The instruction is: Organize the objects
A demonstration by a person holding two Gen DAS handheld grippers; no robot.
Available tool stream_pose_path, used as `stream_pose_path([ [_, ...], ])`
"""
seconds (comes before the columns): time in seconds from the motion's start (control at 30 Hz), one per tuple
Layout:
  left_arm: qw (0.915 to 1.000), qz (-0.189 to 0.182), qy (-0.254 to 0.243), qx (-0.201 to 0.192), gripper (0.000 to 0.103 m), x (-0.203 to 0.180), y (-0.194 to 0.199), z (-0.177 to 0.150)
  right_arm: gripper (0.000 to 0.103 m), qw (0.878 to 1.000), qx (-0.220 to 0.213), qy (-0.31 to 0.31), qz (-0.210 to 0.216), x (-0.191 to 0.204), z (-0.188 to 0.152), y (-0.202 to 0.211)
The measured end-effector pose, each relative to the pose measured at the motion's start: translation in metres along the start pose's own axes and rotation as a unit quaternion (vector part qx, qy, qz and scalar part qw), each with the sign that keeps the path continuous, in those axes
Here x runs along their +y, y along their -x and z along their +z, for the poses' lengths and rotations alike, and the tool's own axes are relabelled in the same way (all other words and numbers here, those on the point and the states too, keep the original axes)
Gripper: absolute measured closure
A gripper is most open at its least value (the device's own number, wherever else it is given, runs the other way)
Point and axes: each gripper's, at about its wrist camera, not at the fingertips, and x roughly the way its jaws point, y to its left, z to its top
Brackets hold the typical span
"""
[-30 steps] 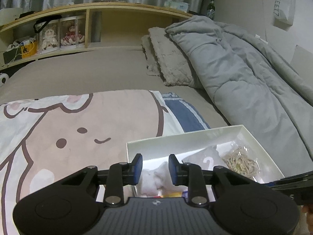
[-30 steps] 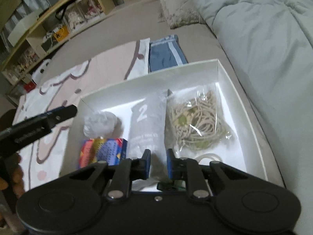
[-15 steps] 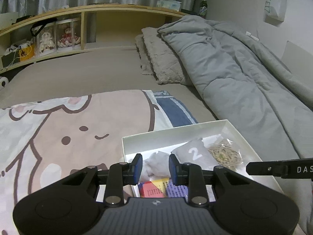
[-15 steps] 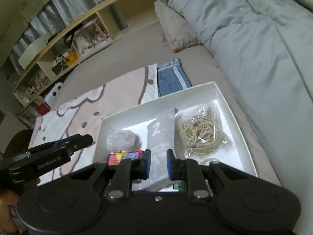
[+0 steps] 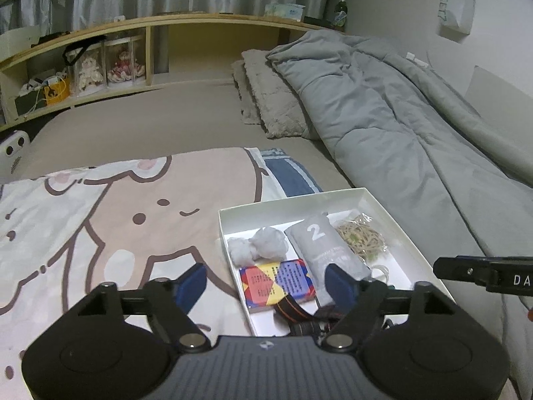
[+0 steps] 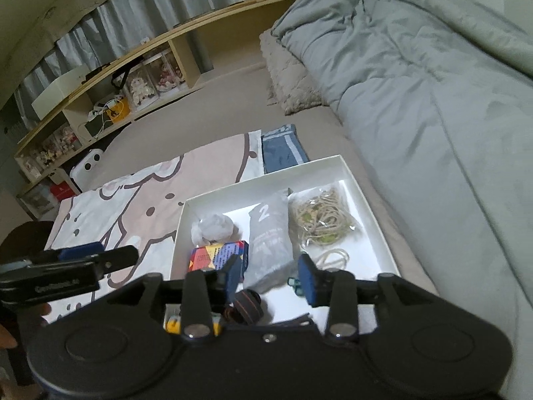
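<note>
White box [image 5: 393, 215] on the bed, beside the grey duvet [image 5: 399, 126], holds everything: cotton wad [image 5: 260, 245], colourful card pack [image 5: 276, 280], grey "2" pouch [image 5: 328, 246], bag of rubber bands [image 5: 361, 238]. Pouch's long axis runs near-to-far down the box middle. Left gripper [image 5: 266, 281] jaws opening, wide, nothing between the pads; pack lies just ahead of them. Right gripper [image 6: 268, 275] jaws opening, about half, empty; the pouch's near end lies straight ahead. Right looks nearer the pouch, left nearer the pack.
</note>
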Motion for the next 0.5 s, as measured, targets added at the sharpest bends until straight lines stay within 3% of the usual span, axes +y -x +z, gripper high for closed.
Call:
stream_pose_path([
  [0.1, 0.9999, 0.003, -0.009, -0.007, 0.008, -0.004, 0.017, -0.005, 0.045, 1.0, -0.015, 0.007, -0.004, 0.005, -0.005, 0.016],
  [0.23, 0.9998, 0.004, -0.013, -0.014, 0.002, -0.008, 0.037, -0.009, 0.028, 0.999, -0.034, 0.014, -0.016, 0.012, -0.012, 0.035],
  [0.4, 0.9998, 0.009, -0.011, -0.017, 0.0, -0.009, 0.056, -0.012, 0.01, 0.998, -0.054, 0.03, -0.031, 0.022, -0.021, 0.059],
  [0.5, 0.9997, 0.009, -0.011, -0.019, 0.0, -0.009, 0.067, -0.016, 0.005, 0.997, -0.066, 0.032, -0.039, 0.027, -0.025, 0.071],
])
